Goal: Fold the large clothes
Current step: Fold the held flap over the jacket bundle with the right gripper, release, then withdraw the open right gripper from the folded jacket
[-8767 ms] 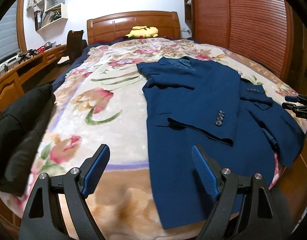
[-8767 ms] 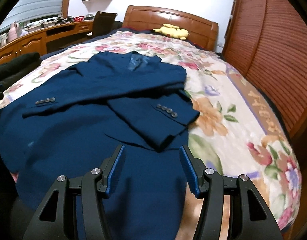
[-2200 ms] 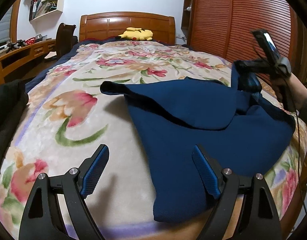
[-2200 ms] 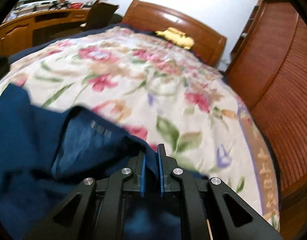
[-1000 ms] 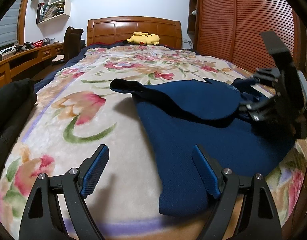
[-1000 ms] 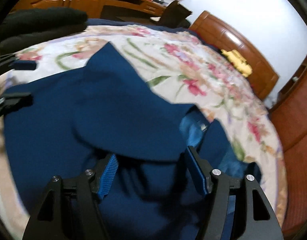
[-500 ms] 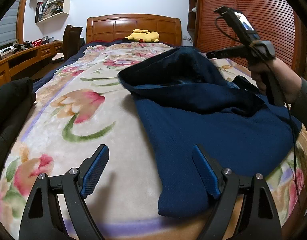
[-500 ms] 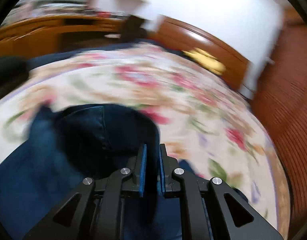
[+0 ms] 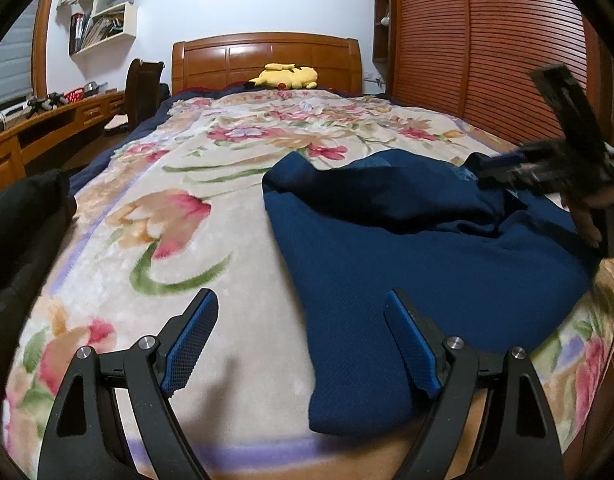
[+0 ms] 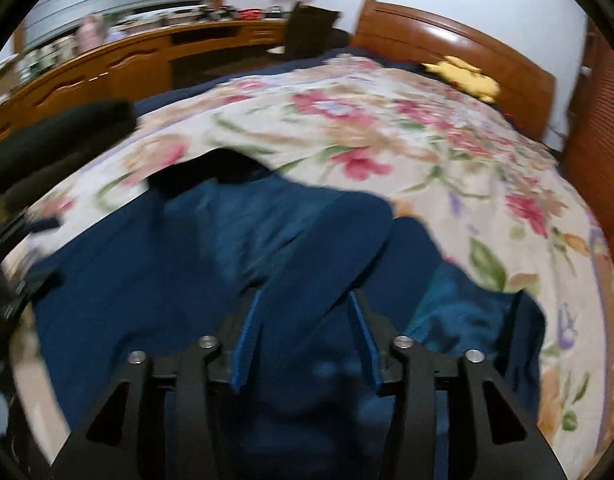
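A dark blue suit jacket (image 9: 427, 248) lies bunched and partly folded on the flowered bedspread (image 9: 179, 216). My left gripper (image 9: 303, 336) is open and empty, low over the near edge of the bed, its right finger over the jacket's near hem. My right gripper (image 10: 305, 338) is open just above the jacket (image 10: 187, 264), with a raised fold of blue cloth between its fingers. The right gripper also shows blurred in the left wrist view (image 9: 507, 168), at the jacket's far right side.
A yellow plush toy (image 9: 285, 76) lies at the wooden headboard (image 9: 267, 56). A black garment (image 9: 19, 232) lies at the bed's left edge. A wooden desk (image 9: 47, 128) and chair stand to the left, and a slatted wooden wardrobe (image 9: 487, 40) to the right.
My right gripper has opened and let go of the lifted jacket part, which has dropped flatter onto the jacket. The right gripper has swung down and turned left. My left gripper has barely moved.
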{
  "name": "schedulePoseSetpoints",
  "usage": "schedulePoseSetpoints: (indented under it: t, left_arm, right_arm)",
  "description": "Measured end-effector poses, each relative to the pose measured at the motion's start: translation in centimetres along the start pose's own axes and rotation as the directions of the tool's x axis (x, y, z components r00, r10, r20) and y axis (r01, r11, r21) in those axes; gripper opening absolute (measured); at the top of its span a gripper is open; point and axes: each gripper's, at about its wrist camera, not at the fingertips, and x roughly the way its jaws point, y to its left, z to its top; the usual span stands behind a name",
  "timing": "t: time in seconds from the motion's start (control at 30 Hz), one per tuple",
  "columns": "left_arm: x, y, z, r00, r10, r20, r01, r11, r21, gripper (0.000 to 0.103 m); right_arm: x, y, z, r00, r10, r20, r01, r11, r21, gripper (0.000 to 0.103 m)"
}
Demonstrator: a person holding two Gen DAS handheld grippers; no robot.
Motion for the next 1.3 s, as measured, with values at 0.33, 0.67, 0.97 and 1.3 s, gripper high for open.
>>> schedulePoseSetpoints:
  t: [0.33,0.67,0.97,1.3]
  left_arm:
    - [-1.2,-1.1,1.0,0.999,-0.031,0.024,0.031,0.999,0.013,0.086]
    - [-0.7,-2.1,2.6,0.998,-0.051,0.032,0.050,0.998,0.031,0.086]
    - [1.0,-2.4,4.6,0.998,-0.047,0.033,0.046,0.998,0.032,0.086]
    - [2.1,-3.2,4.2,1.000,-0.027,-0.004,0.028,0.998,0.055,0.086]
  right_arm:
    - [-0.8,-1.1,-2.5,0.996,-0.066,-0.066,0.064,0.998,-0.029,0.066]
    - [2.6,1.1,0.2,0.984,-0.073,-0.164,0.040,0.980,-0.195,0.005]
    - [3.8,-3.1,7.2,0.945,-0.326,0.036,0.328,0.940,-0.095,0.004]
    - [11.4,-4.8,8.7,0.869,-0.492,-0.052,0.489,0.870,-0.070,0.031]
